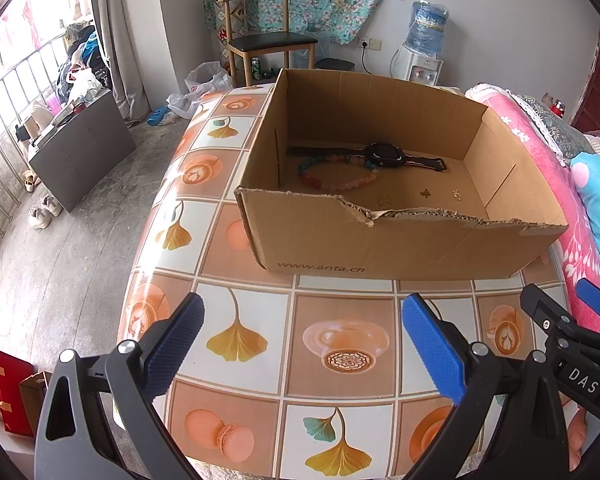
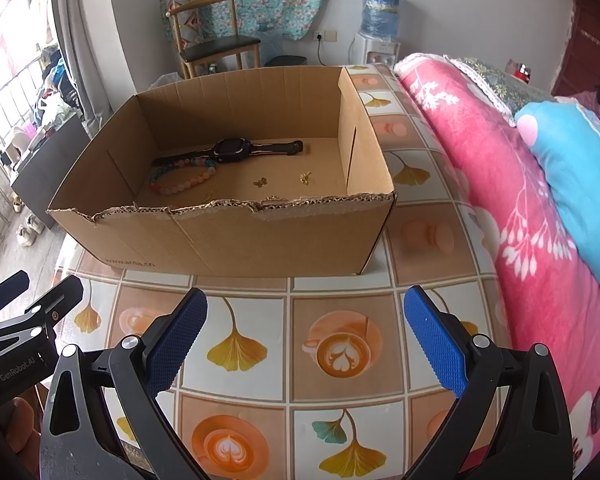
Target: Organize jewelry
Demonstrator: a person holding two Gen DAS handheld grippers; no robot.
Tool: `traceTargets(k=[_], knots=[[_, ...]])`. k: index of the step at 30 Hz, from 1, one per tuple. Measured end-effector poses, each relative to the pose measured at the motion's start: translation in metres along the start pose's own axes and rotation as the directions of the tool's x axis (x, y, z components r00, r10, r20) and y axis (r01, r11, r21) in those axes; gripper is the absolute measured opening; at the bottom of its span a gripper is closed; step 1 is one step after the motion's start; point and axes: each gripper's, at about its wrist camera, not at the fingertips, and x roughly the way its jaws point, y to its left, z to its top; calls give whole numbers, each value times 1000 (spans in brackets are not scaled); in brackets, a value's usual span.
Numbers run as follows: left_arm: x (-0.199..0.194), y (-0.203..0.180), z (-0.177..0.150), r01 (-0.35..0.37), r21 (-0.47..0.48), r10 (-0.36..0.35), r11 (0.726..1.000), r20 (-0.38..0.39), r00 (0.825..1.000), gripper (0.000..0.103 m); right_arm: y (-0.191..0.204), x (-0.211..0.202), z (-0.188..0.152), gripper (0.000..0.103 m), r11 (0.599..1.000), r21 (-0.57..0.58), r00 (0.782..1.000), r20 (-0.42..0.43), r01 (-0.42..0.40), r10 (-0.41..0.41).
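Both grippers, left (image 1: 302,344) & right (image 2: 306,344), hung spread wide, empty. Watch (image 1: 384,155), bead bracelet (image 1: 336,178) lay touching in cardboard box (image 1: 400,240).

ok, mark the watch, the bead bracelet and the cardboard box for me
watch (image 1: 382,153), left wrist view, on the dark watch face.
bead bracelet (image 1: 354,185), left wrist view, on the pink beads at the near side of the loop.
cardboard box (image 2: 236,236), right wrist view, on the near outer wall.
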Motion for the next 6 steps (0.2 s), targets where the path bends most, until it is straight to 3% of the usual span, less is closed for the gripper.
traceTargets(k=[6], knots=[[0, 0, 0, 0, 0, 0, 1000, 0, 1000, 97, 0, 0, 0, 95, 1000, 1, 1000, 0, 1, -1]])
